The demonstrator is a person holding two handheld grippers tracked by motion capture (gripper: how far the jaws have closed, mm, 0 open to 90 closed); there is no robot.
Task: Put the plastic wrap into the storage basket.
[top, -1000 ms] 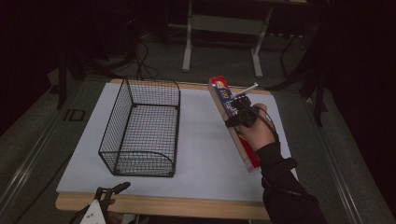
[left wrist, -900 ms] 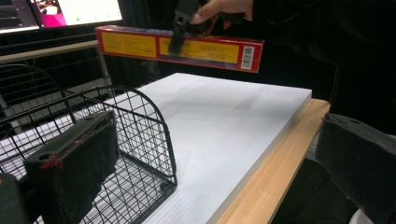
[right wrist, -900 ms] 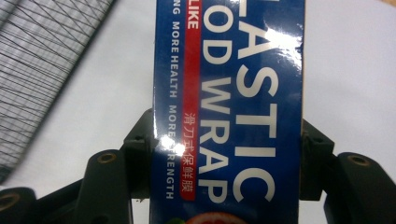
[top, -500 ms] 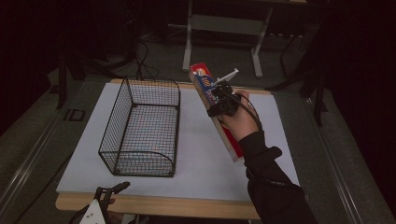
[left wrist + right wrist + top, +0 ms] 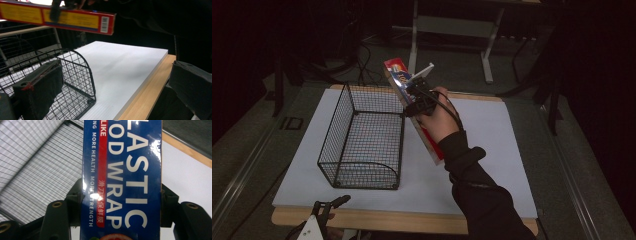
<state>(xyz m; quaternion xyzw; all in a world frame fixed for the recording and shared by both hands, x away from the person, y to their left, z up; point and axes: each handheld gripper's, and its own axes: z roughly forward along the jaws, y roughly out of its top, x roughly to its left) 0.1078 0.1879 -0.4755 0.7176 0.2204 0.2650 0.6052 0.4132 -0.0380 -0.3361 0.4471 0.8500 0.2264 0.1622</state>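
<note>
Leftward swung the right gripper (image 5: pixel 414 92), clamped on the plastic wrap box (image 5: pixel 429 140), carrying it toward the wire basket (image 5: pixel 362 145), presumably to drop it in.

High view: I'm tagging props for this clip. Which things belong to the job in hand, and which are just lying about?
In the job:
- plastic wrap box, clamped in the right gripper
- wire basket beside it

Lying about:
- left gripper, idle at the table edge
- metal stand behind the table

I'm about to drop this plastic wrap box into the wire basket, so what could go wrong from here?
The long plastic wrap box is gripped partway along by the right gripper, so it may pivot. Its far end hangs near the wire basket rim and could snag or shove it. The left gripper isn't steadying the basket.
</note>
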